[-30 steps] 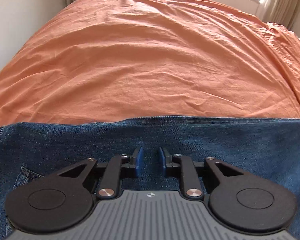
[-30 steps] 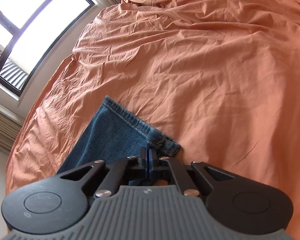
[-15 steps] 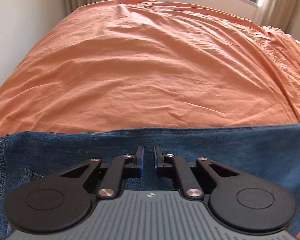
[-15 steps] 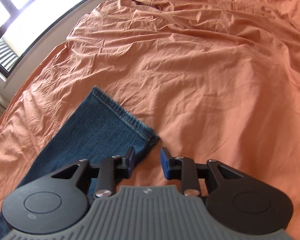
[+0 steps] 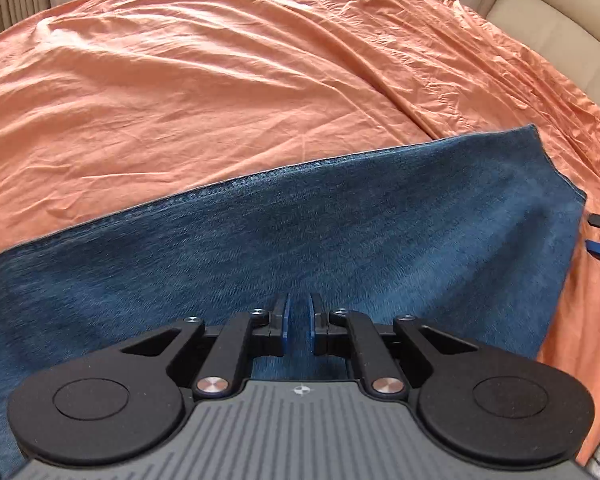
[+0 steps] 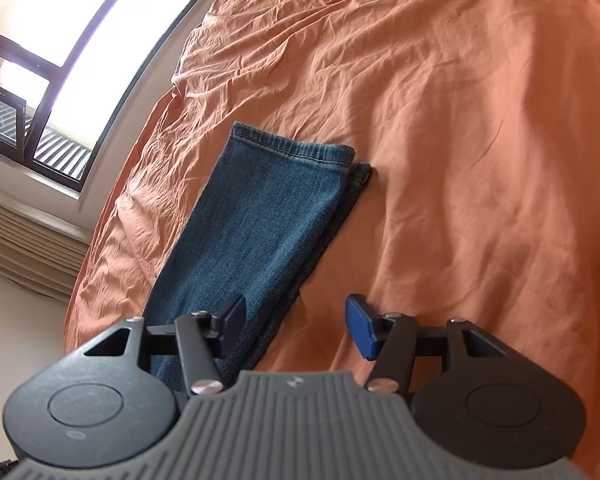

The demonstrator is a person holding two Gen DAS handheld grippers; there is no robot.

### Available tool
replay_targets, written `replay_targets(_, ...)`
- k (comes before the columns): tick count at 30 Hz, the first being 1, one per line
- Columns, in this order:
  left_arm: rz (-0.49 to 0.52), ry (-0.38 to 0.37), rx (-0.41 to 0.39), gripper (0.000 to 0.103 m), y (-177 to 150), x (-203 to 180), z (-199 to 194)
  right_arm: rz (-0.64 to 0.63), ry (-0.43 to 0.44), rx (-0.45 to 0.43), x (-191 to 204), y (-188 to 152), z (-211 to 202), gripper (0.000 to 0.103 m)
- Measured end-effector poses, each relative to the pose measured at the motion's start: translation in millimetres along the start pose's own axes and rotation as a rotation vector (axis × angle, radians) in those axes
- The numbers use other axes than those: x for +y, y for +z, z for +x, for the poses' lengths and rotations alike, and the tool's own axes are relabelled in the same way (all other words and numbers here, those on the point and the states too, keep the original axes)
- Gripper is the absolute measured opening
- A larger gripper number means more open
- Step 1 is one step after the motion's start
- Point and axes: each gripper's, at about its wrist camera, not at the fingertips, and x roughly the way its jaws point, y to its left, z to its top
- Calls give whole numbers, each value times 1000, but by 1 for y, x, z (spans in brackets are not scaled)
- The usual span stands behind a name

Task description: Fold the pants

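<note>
Blue jeans point(image 5: 340, 240) lie flat on the orange bed sheet point(image 5: 220, 100), their legs stacked one on the other. My left gripper point(image 5: 299, 320) hovers low over the middle of the legs, shut to a narrow slit through which denim shows; no pinched fold is visible. At the right edge of that view the right gripper point(image 5: 598, 234) sits just beyond the hem end. In the right wrist view the jeans point(image 6: 260, 220) run away to the hem point(image 6: 292, 148). The right gripper point(image 6: 296, 312) is opening, holds nothing, and straddles the legs' right edge over denim and sheet.
The wrinkled orange sheet point(image 6: 460, 120) covers the whole bed around the jeans. A window point(image 6: 60, 60) stands beyond the bed's left side in the right wrist view. A beige padded surface point(image 5: 560, 20) borders the bed at the upper right in the left wrist view, and curtains point(image 5: 12, 0) hang at its far left.
The right gripper let go of the hem, opened wide and drew back along the legs. The left gripper narrowed and swept right along the jeans; the pocket left view and the hem end appeared.
</note>
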Motion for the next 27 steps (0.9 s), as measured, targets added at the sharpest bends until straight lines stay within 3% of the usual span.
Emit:
replay_targets(5, -50, 41, -20, 6, 35, 4, 41, -33, 19, 13, -3, 11, 8, 52)
replay_targets(11, -50, 92, -28, 5, 66, 0, 71, 85, 70, -9, -31, 30, 25, 48)
replay_targets(16, -95, 111, -29, 4, 80, -1, 87, 223, 122, -38, -59, 45, 40, 25)
replay_targets(20, -64, 137, -79, 4, 88, -14, 74, 289, 161, -82, -74, 57, 42, 16)
replay_targets(24, -42, 68, -93, 4, 92, -31, 54, 283, 180, -59, -75, 61, 43, 13)
replay_targets(27, 16, -17, -76, 4, 90, -56, 45, 186, 173, -71, -63, 64, 34, 9)
